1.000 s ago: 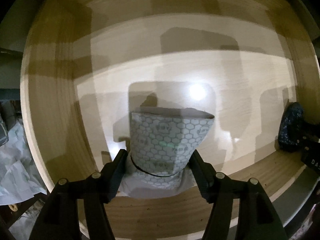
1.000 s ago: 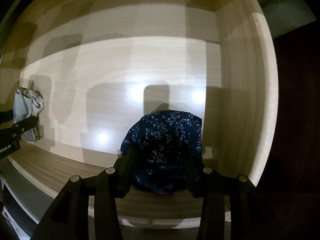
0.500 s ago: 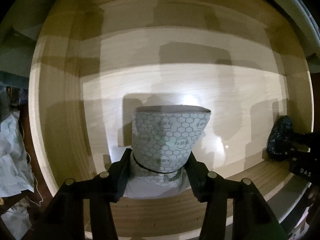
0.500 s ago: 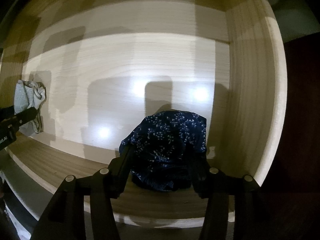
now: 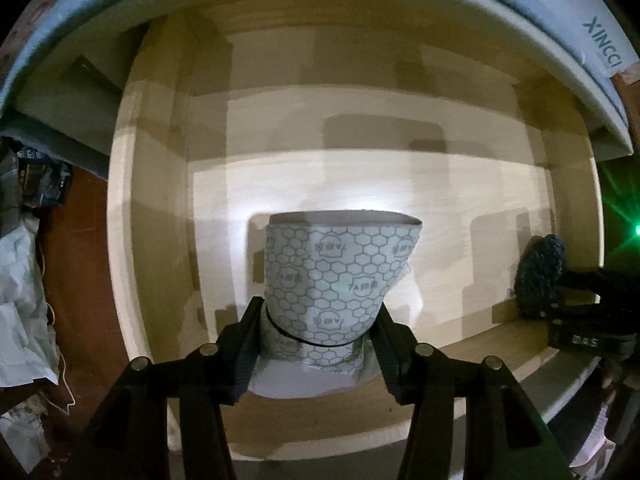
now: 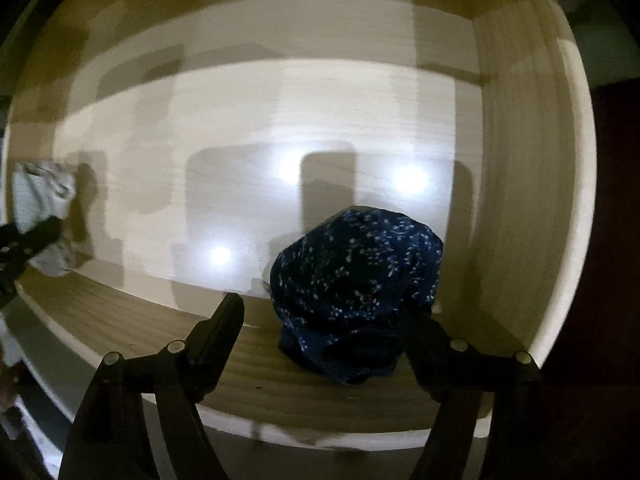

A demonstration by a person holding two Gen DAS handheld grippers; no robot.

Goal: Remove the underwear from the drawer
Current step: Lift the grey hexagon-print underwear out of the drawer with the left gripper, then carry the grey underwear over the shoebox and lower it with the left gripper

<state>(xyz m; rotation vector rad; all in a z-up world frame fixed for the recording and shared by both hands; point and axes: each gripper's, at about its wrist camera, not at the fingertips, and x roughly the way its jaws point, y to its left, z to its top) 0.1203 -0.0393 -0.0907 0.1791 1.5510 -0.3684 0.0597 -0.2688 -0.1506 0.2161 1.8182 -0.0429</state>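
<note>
Left gripper point(image 5: 316, 344) clamps hexagon-print underwear point(image 5: 340, 272); right gripper point(image 6: 324, 316) opening, navy underwear point(image 6: 356, 280) against right finger

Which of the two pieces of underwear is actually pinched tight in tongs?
The pale honeycomb-print underwear, squeezed by the left tongs. The navy speckled underwear sits loose as the right tongs are opening.

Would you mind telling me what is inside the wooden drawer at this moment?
Two garments: grey honeycomb-print underwear clamped in the left gripper, and a dark blue speckled garment between the opening jaws of the right gripper. The floor beneath each is hidden.
</note>
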